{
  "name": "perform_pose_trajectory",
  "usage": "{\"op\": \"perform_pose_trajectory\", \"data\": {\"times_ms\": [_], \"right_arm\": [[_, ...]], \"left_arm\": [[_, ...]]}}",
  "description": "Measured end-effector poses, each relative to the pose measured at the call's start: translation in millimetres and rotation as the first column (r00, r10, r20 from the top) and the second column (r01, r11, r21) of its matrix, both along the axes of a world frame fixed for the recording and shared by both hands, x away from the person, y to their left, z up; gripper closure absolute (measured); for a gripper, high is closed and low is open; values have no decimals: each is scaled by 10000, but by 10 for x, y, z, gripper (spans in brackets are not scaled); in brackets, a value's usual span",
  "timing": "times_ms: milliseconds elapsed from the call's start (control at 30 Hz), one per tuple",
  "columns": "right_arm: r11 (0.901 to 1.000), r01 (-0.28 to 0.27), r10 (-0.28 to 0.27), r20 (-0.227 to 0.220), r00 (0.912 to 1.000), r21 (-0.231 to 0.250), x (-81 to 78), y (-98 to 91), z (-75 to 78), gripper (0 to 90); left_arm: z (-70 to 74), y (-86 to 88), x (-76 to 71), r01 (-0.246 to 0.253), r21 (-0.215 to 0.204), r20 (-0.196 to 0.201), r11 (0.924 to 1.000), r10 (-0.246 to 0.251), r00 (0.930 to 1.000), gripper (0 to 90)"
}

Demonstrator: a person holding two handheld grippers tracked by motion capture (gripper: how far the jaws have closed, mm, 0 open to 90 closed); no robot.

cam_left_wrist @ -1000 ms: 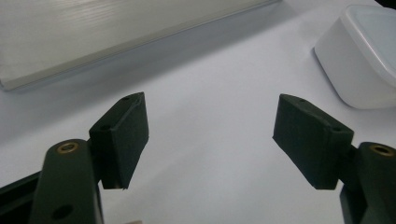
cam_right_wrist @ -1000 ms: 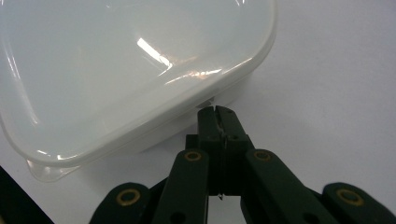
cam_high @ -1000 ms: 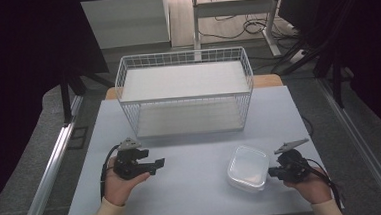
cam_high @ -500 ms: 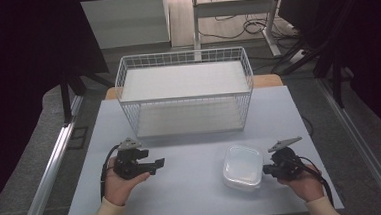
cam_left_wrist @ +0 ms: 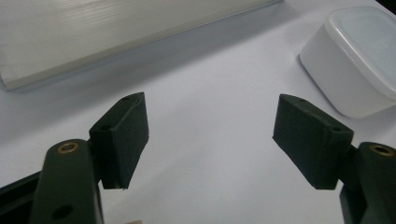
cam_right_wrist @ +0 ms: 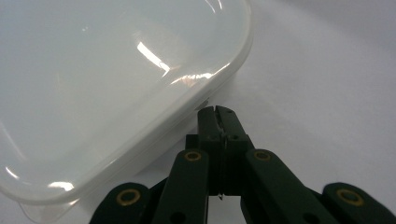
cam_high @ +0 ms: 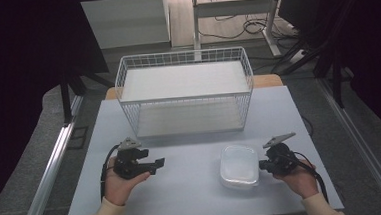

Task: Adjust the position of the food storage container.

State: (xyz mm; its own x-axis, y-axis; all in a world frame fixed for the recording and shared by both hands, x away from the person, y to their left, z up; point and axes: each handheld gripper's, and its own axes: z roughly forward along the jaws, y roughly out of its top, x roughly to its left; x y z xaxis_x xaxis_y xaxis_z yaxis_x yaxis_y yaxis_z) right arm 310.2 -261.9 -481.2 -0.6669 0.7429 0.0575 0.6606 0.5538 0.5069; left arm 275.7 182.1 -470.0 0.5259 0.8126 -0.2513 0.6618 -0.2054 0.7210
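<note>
A white lidded plastic container (cam_high: 239,165) sits on the table's front right. My right gripper (cam_high: 261,166) is just right of it, held low in a hand. In the right gripper view its jaws are shut with nothing between them, and the right gripper (cam_right_wrist: 218,112) tips rest against the container (cam_right_wrist: 116,84) under its lid rim. My left gripper (cam_high: 157,163) is held at the front left and points right toward the container. The left gripper (cam_left_wrist: 210,135) stands open over bare table, with the container (cam_left_wrist: 355,60) farther off.
A white wire basket (cam_high: 185,97) with a pale liner board (cam_left_wrist: 93,32) stands at the back middle of the grey table (cam_high: 194,202). Cables trail from both grippers toward the person. Dark floor and metal rails flank the table.
The right gripper has shifted left, and the container has slid a little left with it. The left gripper has stayed put.
</note>
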Motion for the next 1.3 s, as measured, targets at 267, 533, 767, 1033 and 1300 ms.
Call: {"op": "perform_pose_trajectory", "data": {"times_ms": [267,533,767,1033,1300], "right_arm": [[9995,-309,308,-16,9995,-82,110,179,-24,896],[9980,-620,619,-72,9981,-156,125,345,-33,896],[9921,-1239,1237,-122,9922,-189,90,571,-44,896],[9823,-1869,1868,-115,9823,-123,7,798,-14,896],[9701,-2422,2420,-161,9702,-137,-46,1006,-21,896]], "left_arm": [[-1,9,2,-44,10,-10,10000,44,10000,262],[7,6,-3,-30,15,12,10000,30,10000,263],[8,12,-5,-44,-22,-1,10000,44,10000,263],[7,20,-2,-38,-29,-24,10000,38,10000,263],[19,-2,-15,22,-7,32,10000,-22,10000,263]]}}
